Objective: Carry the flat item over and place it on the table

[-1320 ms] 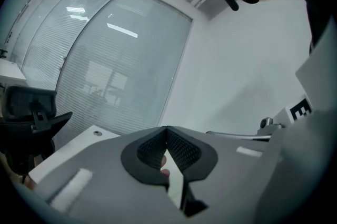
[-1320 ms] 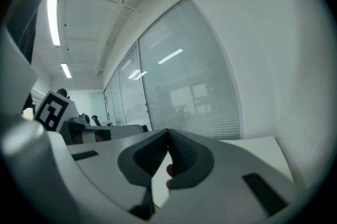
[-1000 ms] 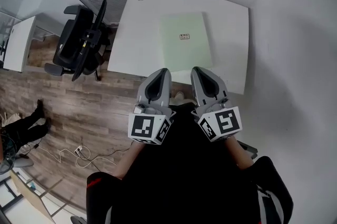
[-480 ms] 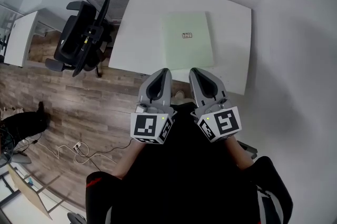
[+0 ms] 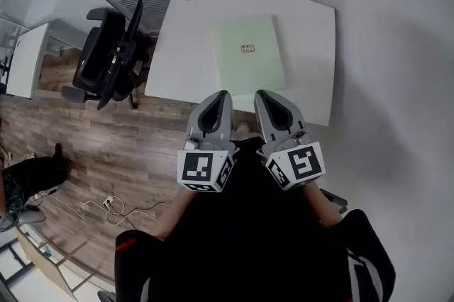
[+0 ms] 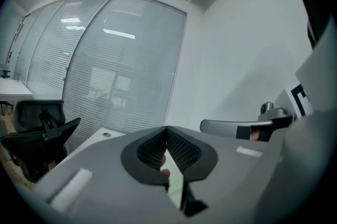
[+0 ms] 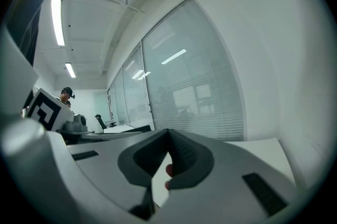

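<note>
The flat item (image 5: 248,56) is a pale green sheet with a small label. It lies flat on the white table (image 5: 181,59), right of the table's middle. My left gripper (image 5: 220,94) and right gripper (image 5: 260,93) hover side by side over the table's near edge, close to my body and just short of the sheet. Both are shut and hold nothing. In the left gripper view the jaws (image 6: 167,131) meet at their tips. In the right gripper view the jaws (image 7: 168,134) also touch.
A black office chair (image 5: 110,56) stands just left of the table, with another white desk (image 5: 25,56) beyond it. A white wall runs along the right. Slatted glass blinds close off the far side. Cables (image 5: 99,207) lie on the wooden floor at lower left.
The head view sways a little. Both grippers stay shut in the same place, and the sheet has not moved.
</note>
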Demonstrator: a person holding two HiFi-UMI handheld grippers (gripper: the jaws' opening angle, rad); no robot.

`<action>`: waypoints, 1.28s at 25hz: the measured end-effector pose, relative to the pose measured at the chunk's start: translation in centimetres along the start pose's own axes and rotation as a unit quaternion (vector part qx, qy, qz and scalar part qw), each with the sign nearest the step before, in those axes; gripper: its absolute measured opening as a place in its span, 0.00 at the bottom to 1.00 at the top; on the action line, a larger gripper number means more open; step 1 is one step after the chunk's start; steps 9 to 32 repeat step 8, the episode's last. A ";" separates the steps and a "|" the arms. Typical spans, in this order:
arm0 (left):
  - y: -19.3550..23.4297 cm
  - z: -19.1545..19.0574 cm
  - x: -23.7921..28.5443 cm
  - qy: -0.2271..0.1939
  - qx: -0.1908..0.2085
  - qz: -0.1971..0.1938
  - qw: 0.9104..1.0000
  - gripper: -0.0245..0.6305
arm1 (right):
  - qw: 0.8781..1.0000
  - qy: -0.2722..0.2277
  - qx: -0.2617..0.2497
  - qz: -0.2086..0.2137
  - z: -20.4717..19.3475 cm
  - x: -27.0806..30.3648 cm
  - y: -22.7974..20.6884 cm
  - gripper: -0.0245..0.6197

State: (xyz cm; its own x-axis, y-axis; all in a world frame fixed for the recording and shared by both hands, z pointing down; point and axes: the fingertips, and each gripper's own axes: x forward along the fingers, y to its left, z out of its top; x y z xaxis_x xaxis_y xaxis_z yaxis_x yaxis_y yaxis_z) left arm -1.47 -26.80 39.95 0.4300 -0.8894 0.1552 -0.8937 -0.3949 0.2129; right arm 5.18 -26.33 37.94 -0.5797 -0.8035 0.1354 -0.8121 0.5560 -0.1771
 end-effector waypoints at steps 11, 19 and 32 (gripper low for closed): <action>0.0 -0.3 0.7 0.008 -0.007 -0.004 1.000 0.04 | 1.000 0.006 0.001 -0.003 -0.1 0.4 -0.5 0.04; 0.0 -0.3 0.7 0.008 -0.007 -0.004 1.000 0.04 | 1.000 0.006 0.001 -0.003 -0.1 0.4 -0.5 0.04; 0.0 -0.3 0.7 0.008 -0.007 -0.004 1.000 0.04 | 1.000 0.006 0.001 -0.003 -0.1 0.4 -0.5 0.04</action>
